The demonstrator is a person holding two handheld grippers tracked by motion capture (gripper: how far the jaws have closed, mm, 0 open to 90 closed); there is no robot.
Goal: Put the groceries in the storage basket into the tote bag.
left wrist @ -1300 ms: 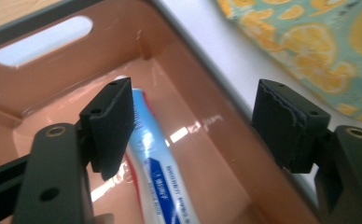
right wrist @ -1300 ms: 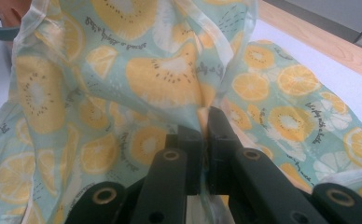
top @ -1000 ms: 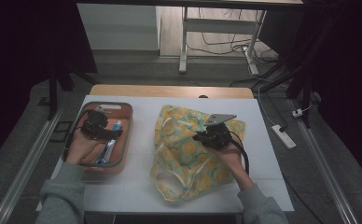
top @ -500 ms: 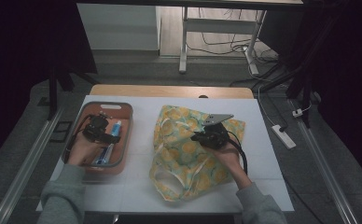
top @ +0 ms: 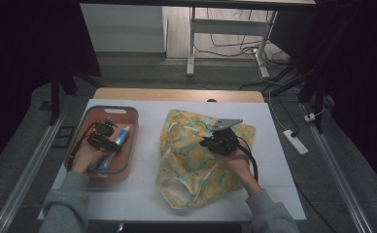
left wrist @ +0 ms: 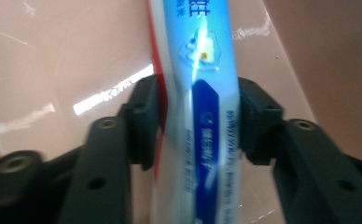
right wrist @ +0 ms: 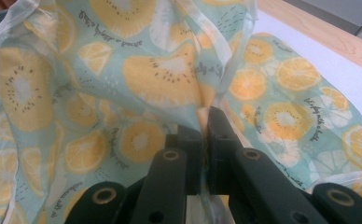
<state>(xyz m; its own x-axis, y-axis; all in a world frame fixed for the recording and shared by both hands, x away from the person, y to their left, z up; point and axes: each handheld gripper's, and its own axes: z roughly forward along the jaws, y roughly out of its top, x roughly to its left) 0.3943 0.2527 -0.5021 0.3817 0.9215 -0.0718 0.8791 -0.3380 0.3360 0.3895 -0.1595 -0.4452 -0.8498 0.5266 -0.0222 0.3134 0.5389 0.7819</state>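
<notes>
My left gripper (left wrist: 195, 126) has just been closing and its jaws now clamp the blue toothpaste tube (left wrist: 202, 93), which lies in the pink tray (top: 130, 116) near the worktop's (top: 274, 145) left edge. My right gripper (right wrist: 205, 123) is pinched tight on the lemon-print bag (right wrist: 160, 74), spread at the worktop's middle.

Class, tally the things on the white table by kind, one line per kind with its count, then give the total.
Tray, pink plastic: 1
Toothpaste tube, blue and white, in the tray: 1
Other item in the tray, too dim to name: 1
Fabric bag, lemon print: 1
Total: 4
</notes>
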